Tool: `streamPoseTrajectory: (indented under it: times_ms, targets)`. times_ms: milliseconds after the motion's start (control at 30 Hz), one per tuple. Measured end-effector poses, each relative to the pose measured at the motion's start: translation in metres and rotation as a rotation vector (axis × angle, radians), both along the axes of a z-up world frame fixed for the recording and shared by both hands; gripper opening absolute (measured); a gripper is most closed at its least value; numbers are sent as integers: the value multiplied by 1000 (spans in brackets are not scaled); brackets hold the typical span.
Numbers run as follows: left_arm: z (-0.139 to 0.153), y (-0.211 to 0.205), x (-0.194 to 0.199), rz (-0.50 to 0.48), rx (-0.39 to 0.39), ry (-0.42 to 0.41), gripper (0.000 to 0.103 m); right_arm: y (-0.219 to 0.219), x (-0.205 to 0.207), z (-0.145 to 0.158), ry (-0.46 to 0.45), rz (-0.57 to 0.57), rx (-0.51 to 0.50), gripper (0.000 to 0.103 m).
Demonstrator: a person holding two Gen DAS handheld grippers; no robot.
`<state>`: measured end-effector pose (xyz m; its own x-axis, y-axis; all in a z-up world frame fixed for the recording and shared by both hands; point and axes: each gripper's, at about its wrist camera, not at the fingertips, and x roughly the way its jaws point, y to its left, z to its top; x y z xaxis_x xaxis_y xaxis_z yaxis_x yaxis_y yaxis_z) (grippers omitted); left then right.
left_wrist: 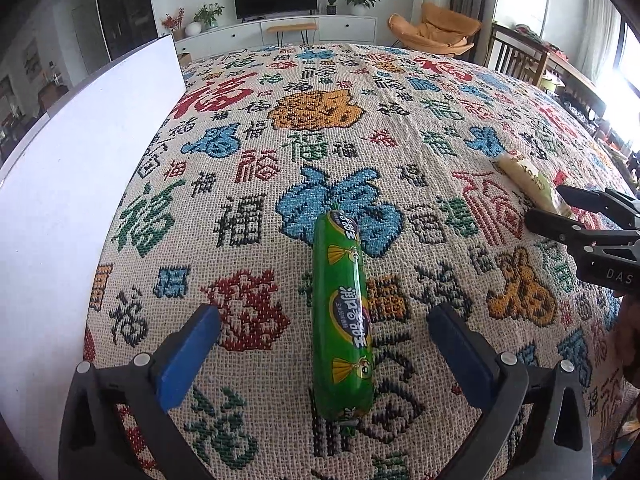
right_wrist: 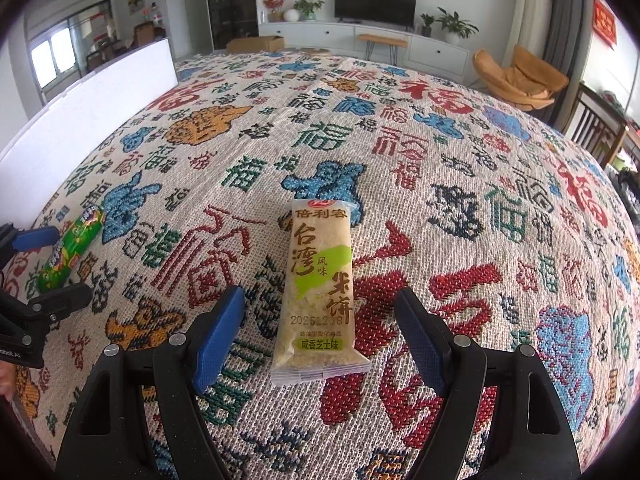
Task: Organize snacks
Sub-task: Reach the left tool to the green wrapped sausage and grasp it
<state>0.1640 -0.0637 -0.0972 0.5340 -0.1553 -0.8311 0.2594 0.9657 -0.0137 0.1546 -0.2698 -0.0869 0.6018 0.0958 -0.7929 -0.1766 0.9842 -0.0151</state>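
Note:
A green sausage [left_wrist: 342,312] in shiny wrap lies lengthwise on the patterned tablecloth [left_wrist: 400,140]. My left gripper [left_wrist: 323,312] is open wide around it, its blue pads well clear of both sides. A pale rice cracker packet [right_wrist: 320,284] with green print lies flat on the cloth. My right gripper [right_wrist: 320,294] is open on either side of it, the pads not touching the wrapper. The left wrist view shows the right gripper [left_wrist: 546,206] at the right edge by the packet [left_wrist: 524,176]. The right wrist view shows the left gripper [right_wrist: 60,266] and sausage [right_wrist: 72,248] at far left.
A tall white board [left_wrist: 80,160] stands along the table's left side. Beyond the far edge are a TV cabinet [left_wrist: 320,28] and an orange chair [left_wrist: 432,32]. Wooden chairs [left_wrist: 516,60] stand at the right. A hand [left_wrist: 632,340] shows at the right edge.

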Motion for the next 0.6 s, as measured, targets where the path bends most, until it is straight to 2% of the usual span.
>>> streamPoseTrajectory:
  times_ms: [500, 600]
  targets:
    - [0, -1, -1, -5, -4, 2, 103, 0, 0, 0, 0, 0, 1, 80]
    - [1, -1, 2, -24, 1, 32, 103, -1, 0, 0, 3, -3, 11, 80]
